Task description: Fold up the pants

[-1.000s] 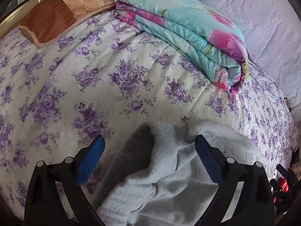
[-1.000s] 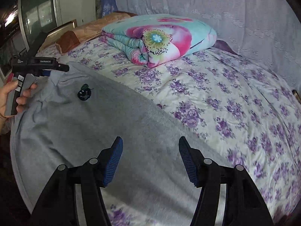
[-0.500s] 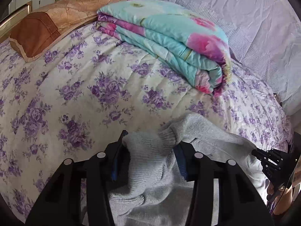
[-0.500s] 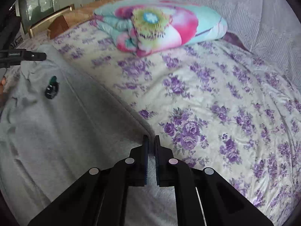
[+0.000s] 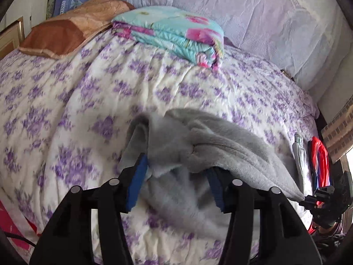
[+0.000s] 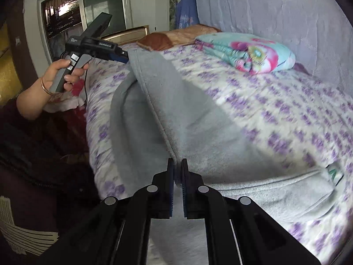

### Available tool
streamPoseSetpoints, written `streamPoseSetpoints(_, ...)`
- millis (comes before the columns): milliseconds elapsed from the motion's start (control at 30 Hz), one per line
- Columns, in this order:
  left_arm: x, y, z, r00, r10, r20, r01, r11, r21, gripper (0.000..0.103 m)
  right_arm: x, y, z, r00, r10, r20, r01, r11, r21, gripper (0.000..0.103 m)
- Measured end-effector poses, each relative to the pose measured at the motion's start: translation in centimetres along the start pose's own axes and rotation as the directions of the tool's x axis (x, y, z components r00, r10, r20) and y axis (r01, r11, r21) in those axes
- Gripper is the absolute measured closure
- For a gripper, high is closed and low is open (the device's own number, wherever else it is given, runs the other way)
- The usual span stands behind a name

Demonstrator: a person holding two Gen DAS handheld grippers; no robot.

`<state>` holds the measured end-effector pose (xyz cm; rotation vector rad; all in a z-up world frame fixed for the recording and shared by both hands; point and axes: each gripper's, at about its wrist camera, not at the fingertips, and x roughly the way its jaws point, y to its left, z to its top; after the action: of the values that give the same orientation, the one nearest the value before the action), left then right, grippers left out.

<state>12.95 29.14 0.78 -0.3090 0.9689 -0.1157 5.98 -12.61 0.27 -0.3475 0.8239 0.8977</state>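
Left wrist view: left claw (image 5: 175,180) clenched on a bunched end of the grey pants (image 5: 220,141), cloth filling the gap between its blue pads (image 5: 136,181) and raised off the flowered bed (image 5: 110,84). Right wrist view: right claw (image 6: 177,172) pinched nearly closed on a seam edge of the same garment, which hangs between both claws as a lifted fold, its lower layer lying on the bed near the front edge. Risks, as judged: the thin seam bite at the right claw may slip under tension; uneven pulling would skew the fold line; the thick fleece wad in the left claw could drop out unevenly on release; slack near the mattress edge may slide off. The folded quilt (image 6: 247,53) and pillow (image 5: 66,33) lie well apart.
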Motion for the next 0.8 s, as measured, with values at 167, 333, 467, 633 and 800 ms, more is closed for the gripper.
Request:
streamPoseSetpoints(167,2.1,4.1,-4.1,0.996,-0.03,-0.086,0.016,0.988,-0.156,0.045,4.2,1.7,-3.8,0.999,-0.038,-0.029,0.04,0.996,0.085,0.095)
streamPoseSetpoints(333,-0.4,4.8,-5.0,0.985,-0.174,-0.011,0.165,0.95,-0.263,0.04,3.5,1.5,-4.0,0.999,-0.03,0.011,0.029,0.992,0.124,0.096)
streamPoseSetpoints(467,-1.1,4.4,-4.2,0.975,-0.213,0.064,0.222,0.913,-0.343,0.03,3.8,1.6,-4.3,0.999,-0.043,0.005,0.042,0.991,0.124,0.096)
streamPoseSetpoints(633,1.9,3.1,-2.9,0.977,-0.212,0.008,0.199,0.902,-0.382,0.031,3.8,1.5,-4.4,0.999,-0.05,0.017,0.047,0.99,0.133,0.096)
streamPoseSetpoints(800,2.5,2.1,-1.2,0.975,-0.217,0.055,0.221,0.897,-0.383,0.071,3.6,1.5,-4.3,0.998,-0.053,0.031,0.048,0.989,0.139,0.096)
